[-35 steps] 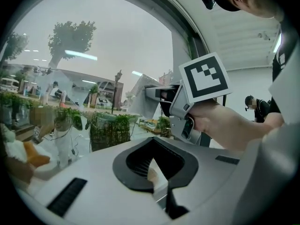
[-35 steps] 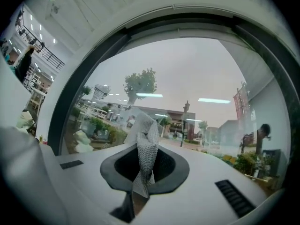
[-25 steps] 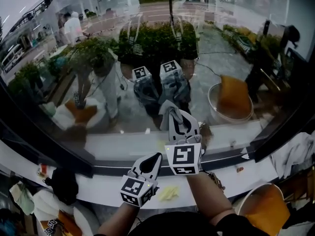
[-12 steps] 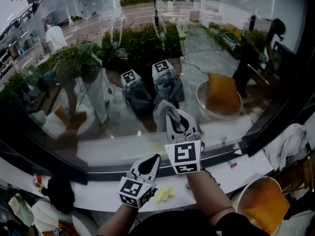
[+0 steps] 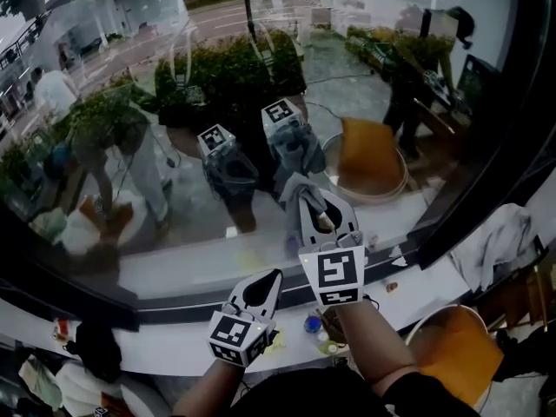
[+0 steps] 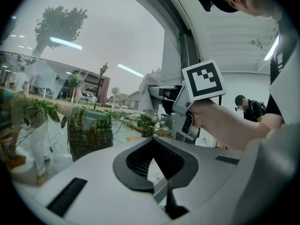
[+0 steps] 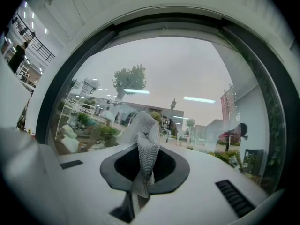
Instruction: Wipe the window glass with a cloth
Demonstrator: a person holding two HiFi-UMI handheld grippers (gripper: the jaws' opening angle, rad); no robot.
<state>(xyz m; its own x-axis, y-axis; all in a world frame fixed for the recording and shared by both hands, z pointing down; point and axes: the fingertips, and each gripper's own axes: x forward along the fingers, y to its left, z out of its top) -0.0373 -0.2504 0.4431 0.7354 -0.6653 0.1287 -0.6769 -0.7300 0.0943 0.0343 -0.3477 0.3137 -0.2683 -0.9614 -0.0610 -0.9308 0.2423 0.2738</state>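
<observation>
The window glass [image 5: 174,102] fills the upper head view and mirrors both grippers. My right gripper [image 5: 316,201] is raised to the pane, shut on a grey mesh cloth [image 5: 295,189] that bunches up past its tips at the glass. In the right gripper view the cloth [image 7: 145,144] is pinched in the right gripper [image 7: 142,172], and the window glass [image 7: 187,78] is right ahead. My left gripper [image 5: 268,278] is lower, over the sill, shut with nothing in it. The left gripper view shows the left gripper [image 6: 153,168] closed, and the right gripper [image 6: 161,93] with the cloth [image 6: 147,86] above it.
A white sill [image 5: 165,346] runs below the glass with a yellow scrap [image 5: 276,342] and a small blue-capped item [image 5: 313,324] on it. A dark window frame [image 5: 495,163] stands at the right. A white rag [image 5: 508,237] and an orange-lined basin [image 5: 456,354] lie lower right.
The right gripper with the cloth has slid a little to the right along the glass, and the view has turned with it. The left gripper has hardly moved.
</observation>
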